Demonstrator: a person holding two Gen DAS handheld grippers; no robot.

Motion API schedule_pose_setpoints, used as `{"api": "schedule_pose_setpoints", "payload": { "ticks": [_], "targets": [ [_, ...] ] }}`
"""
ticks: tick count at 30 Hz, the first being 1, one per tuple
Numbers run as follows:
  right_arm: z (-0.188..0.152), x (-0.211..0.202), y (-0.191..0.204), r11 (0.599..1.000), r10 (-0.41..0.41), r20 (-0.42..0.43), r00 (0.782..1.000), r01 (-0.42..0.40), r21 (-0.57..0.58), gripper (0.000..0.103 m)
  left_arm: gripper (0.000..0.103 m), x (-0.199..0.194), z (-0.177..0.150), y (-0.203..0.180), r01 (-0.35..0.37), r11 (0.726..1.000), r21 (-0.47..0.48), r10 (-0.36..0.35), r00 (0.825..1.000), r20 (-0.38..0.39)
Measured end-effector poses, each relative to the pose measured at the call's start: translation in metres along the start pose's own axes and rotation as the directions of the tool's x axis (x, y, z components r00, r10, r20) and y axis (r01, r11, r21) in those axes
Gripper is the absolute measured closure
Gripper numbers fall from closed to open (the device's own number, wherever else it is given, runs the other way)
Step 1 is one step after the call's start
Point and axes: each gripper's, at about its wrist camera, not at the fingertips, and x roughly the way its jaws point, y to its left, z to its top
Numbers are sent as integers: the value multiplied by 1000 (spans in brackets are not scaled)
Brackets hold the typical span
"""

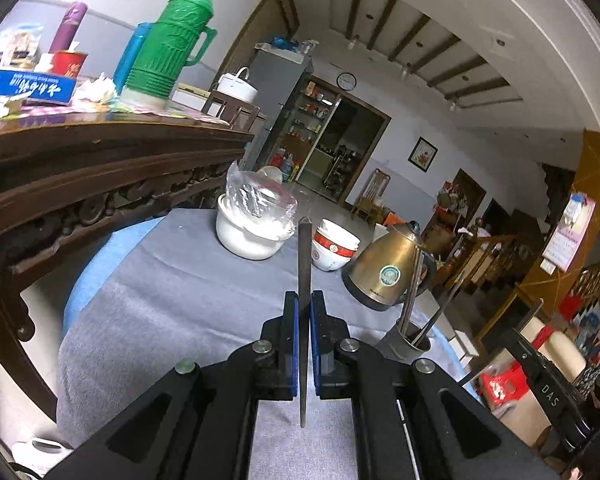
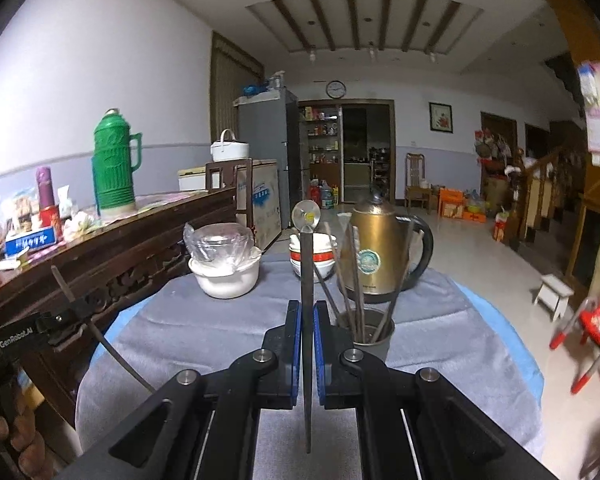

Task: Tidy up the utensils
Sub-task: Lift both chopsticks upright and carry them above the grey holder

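In the left wrist view my left gripper [image 1: 304, 304] is shut on a dark chopstick [image 1: 305, 256] that stands upright between the blue pads. To its right, on the grey cloth, a metal cup [image 1: 410, 342] holds several chopsticks. In the right wrist view my right gripper [image 2: 307, 308] is shut on another dark chopstick [image 2: 307, 264], also upright. Just right of its fingers stands the metal cup [image 2: 366, 336] with several chopsticks leaning in it. At that view's left edge the left gripper [image 2: 66, 326] shows with its chopstick [image 2: 112, 352] slanting down.
On the round table's grey cloth [image 2: 220, 320] stand a gold kettle [image 2: 380, 256], stacked bowls [image 2: 314, 256] and a white pot under plastic [image 2: 226, 276]. A carved wooden sideboard [image 2: 112, 264] with a green thermos [image 2: 114, 164] lies left. A red chair [image 2: 596, 320] stands right.
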Motion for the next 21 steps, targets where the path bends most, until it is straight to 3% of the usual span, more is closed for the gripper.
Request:
{"api": "schedule_pose_setpoints", "payload": {
  "ticks": [7, 21],
  "targets": [
    [0, -4, 13, 1000, 7, 3, 1000, -7, 9, 97, 98, -5, 7, 11, 4, 1000, -19, -4, 1000, 16],
    [-12, -1, -17, 992, 48, 17, 999, -49, 119, 97, 98, -1, 2, -15, -32, 998, 48, 32, 999, 5]
  ]
}}
